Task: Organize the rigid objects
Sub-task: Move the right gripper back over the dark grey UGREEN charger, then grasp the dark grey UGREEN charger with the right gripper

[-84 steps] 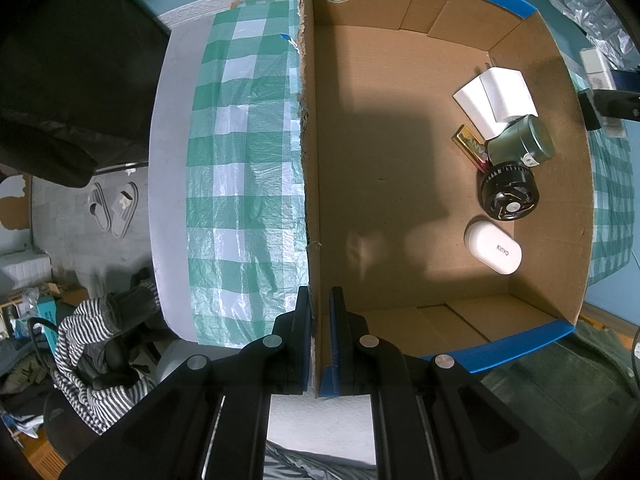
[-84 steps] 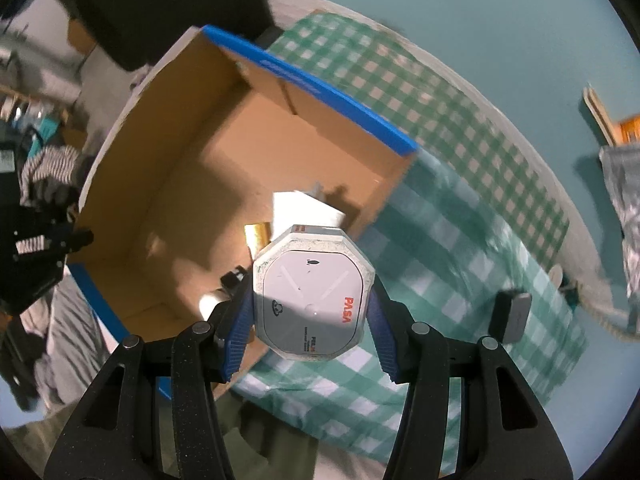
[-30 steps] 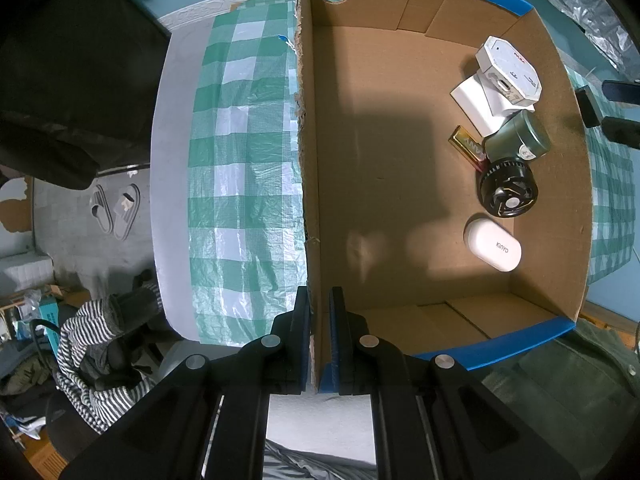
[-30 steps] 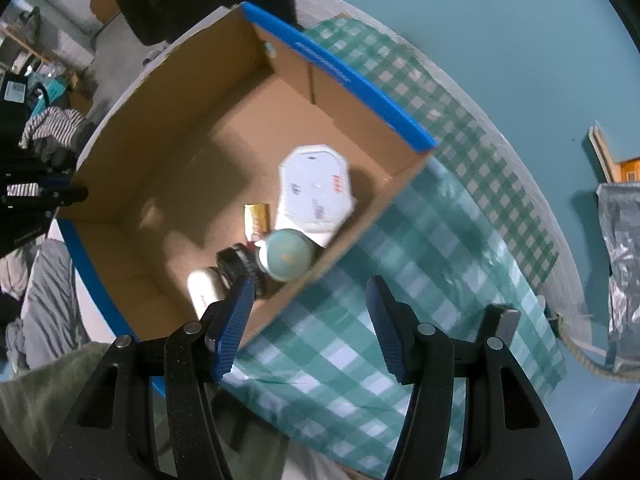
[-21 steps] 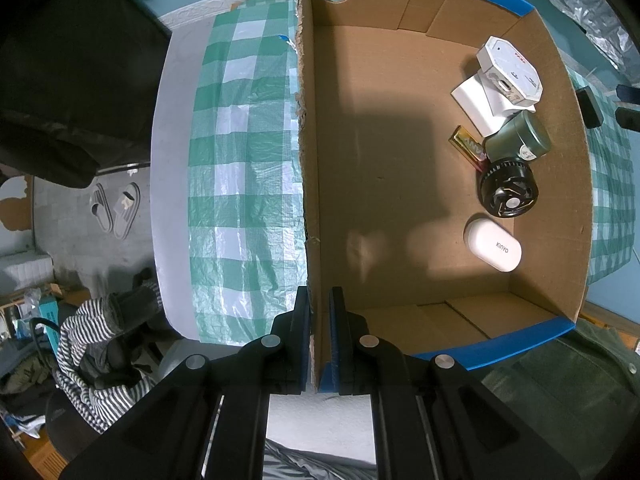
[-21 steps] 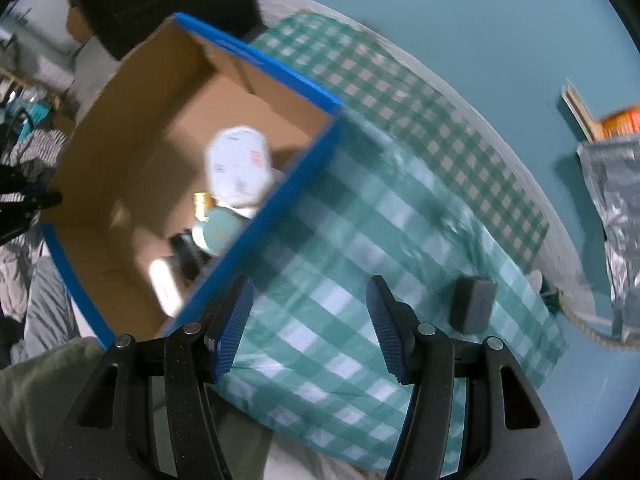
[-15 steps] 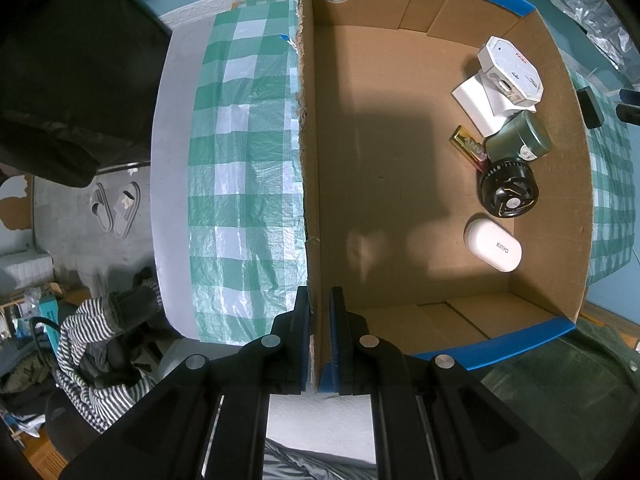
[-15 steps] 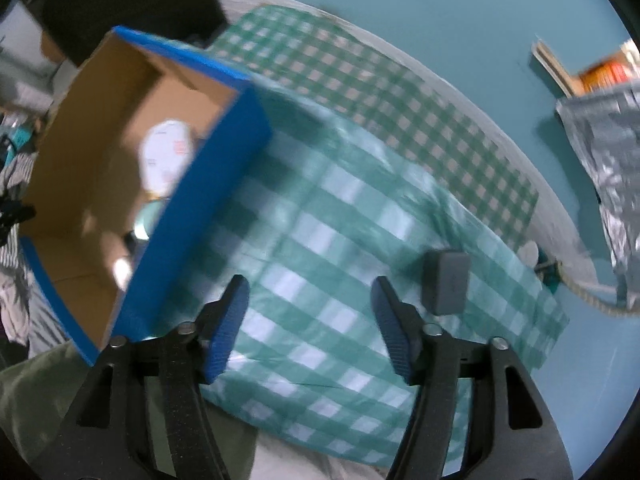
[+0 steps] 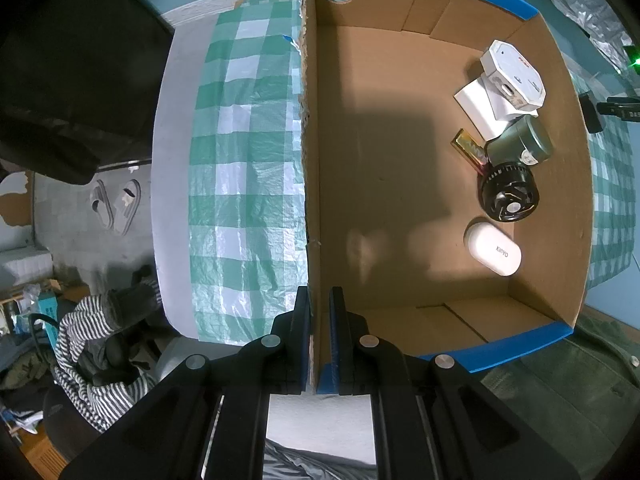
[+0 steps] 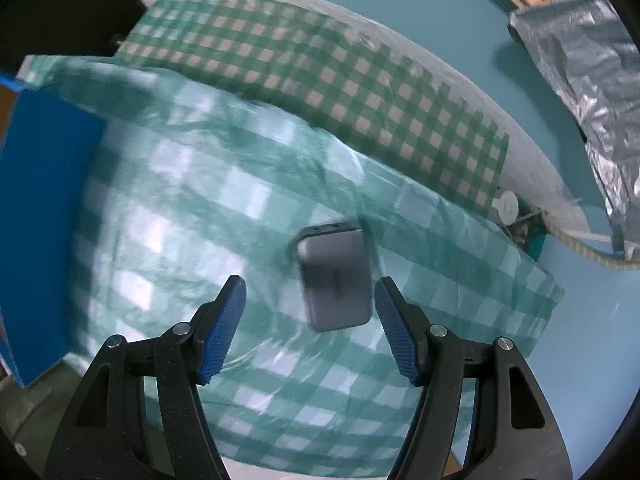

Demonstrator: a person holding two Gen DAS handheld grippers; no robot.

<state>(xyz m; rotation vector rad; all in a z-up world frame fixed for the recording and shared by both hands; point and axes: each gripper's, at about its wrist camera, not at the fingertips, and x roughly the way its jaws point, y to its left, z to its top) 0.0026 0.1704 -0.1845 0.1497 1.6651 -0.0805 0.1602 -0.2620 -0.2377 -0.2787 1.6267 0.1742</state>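
Note:
My left gripper (image 9: 319,312) is shut on the near wall of the cardboard box (image 9: 312,160). Inside the box lie a white octagonal box (image 9: 514,78), a white flat box (image 9: 474,106), a green jar (image 9: 520,146), a black round fan (image 9: 507,196), a gold bar (image 9: 470,150) and a white oval case (image 9: 493,249). My right gripper (image 10: 308,300) hangs open above the checked cloth (image 10: 180,216). A grey rectangular device (image 10: 334,278) lies on the cloth, close to the right finger and below the jaws, untouched.
The box's blue outer wall (image 10: 44,200) stands at the left edge of the right wrist view. A silver foil bag (image 10: 592,64) and a rope (image 10: 580,246) lie on the teal floor beyond the cloth. Clothes (image 9: 96,340) and slippers (image 9: 116,206) lie left of the table.
My right gripper let go of the white octagonal box in the box, then swung right and down across the cloth to the grey device. The left gripper kept still.

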